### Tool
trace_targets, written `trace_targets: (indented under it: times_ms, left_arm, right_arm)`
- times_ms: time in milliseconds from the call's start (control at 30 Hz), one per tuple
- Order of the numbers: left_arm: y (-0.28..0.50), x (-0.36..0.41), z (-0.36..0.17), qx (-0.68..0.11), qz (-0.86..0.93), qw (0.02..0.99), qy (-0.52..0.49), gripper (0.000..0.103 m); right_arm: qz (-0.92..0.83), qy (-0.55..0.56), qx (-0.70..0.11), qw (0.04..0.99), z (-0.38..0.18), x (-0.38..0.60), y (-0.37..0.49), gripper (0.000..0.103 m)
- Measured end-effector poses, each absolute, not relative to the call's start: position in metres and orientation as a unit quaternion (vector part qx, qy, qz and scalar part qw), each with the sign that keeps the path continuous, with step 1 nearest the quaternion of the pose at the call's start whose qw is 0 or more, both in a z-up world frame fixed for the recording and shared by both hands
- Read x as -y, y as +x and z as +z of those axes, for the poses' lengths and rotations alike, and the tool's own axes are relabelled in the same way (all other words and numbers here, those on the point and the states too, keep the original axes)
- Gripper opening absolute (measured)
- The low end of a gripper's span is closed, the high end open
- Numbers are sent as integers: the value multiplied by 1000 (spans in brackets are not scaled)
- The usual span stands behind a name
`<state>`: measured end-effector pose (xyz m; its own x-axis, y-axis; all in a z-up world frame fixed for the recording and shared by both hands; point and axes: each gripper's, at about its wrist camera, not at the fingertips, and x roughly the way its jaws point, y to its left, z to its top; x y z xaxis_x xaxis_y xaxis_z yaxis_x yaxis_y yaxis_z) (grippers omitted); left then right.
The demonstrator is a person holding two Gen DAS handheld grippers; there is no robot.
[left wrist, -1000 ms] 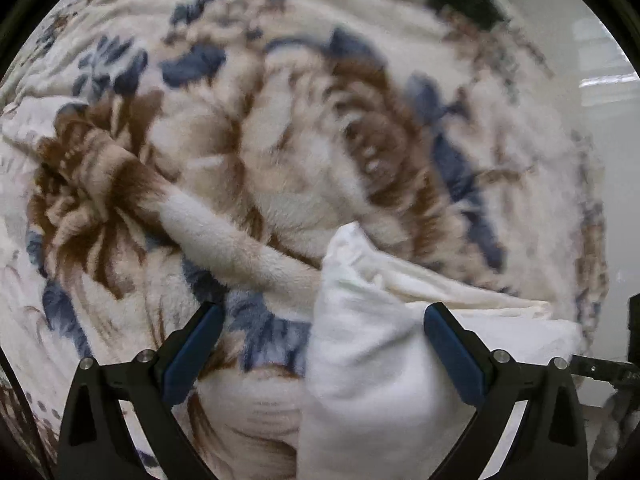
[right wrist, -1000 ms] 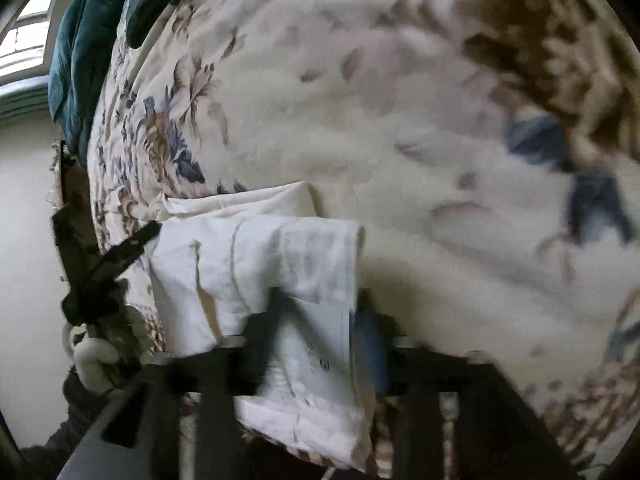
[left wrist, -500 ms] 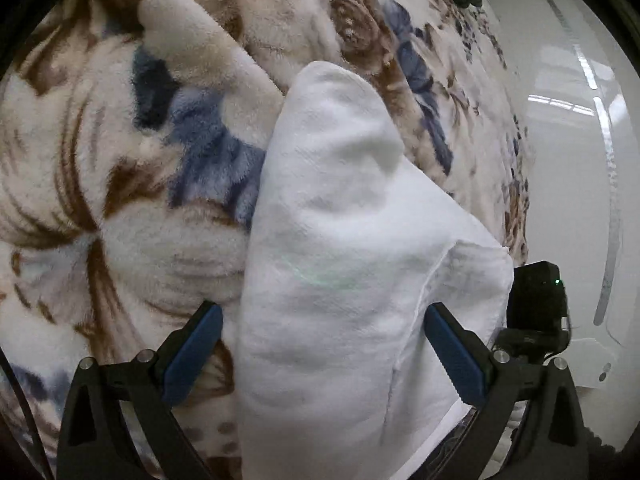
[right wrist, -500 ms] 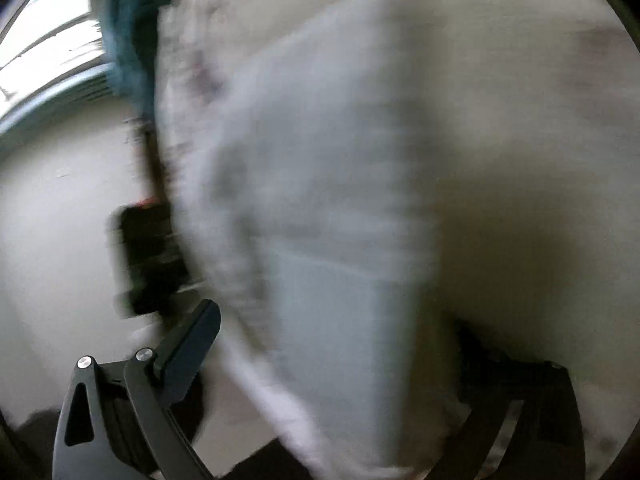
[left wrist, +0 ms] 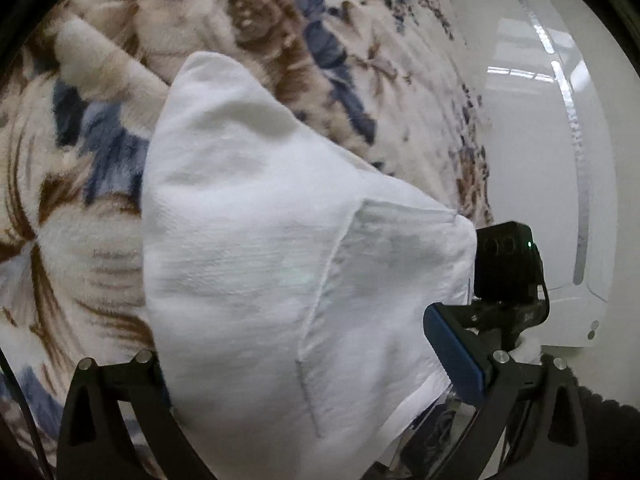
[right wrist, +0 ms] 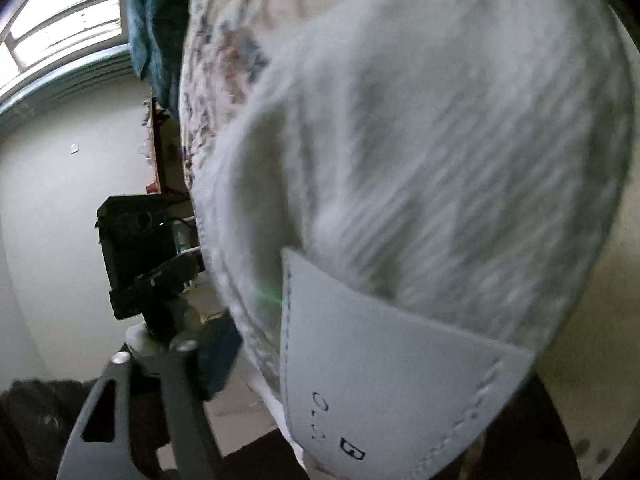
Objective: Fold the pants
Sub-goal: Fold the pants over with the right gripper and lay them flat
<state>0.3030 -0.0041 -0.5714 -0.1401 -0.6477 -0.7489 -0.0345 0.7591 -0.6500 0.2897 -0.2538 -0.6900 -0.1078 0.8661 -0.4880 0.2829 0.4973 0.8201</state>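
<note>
Plush fleece blanket [left wrist: 100, 208], cream with brown and navy floral print: fills the left and upper part of the left wrist view as the surface beneath everything; in the right wrist view it shows as a blurred patterned strip in the upper middle.

White woven cotton pants [left wrist: 256, 264], folded into a thick bundle: occupy the centre and lower centre of the left wrist view, lying over the blanket, a stitched seam running from upper right to lower centre. In the right wrist view the pants [right wrist: 420, 152] fill most of the frame, motion-blurred, with a pale grey sewn-on label [right wrist: 380, 380] bearing dark printed characters at lower centre.

Glossy white floor [left wrist: 552, 152]: right side of the left wrist view, with a bright reflected streak.

Dark teal cloth [right wrist: 156, 32]: upper left of the right wrist view, at the blanket's far edge.

Window [right wrist: 60, 24]: far upper left of the right wrist view.

Left gripper [left wrist: 304, 364], black frame with blue pads: bottom of its view, fingers spread wide, the pants lying between them; the left pad is hidden behind the fabric.

Right gripper [right wrist: 360, 364]: bottom of its view; only the left finger shows, beside the pants. The other finger is covered by fabric, so I cannot tell its state.
</note>
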Motion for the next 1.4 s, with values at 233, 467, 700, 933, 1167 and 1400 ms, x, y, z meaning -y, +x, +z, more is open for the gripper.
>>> trace_targets:
  times_ms: [233,467,700,933,1167,1400]
  left_arm:
    - [304,9,-545,-709,-267,610,-233,102]
    - [347,5,-497,-692,-279,620,-242,102]
    - [461,6,-448,-650,-293,664,-226,102]
    - [641,21,-447,-599,-291,716,-208,102]
    - [785,37,-519,-605,-290,716,-192,102]
    - [857,49,-581,-638,-274,696,-183,102]
  right_arm:
    - [267,420,-679,540,-660,239,296,57]
    - [261,433,-656,560,-602,264,324,57]
    - [279,410,-616,612,-538,278,446,57]
    - [298,381,-581,654,-510,299,623,57]
    - [287,344,-595,667,-550,314,790,57]
    - [252,370,-613,652,-614,322,845,57]
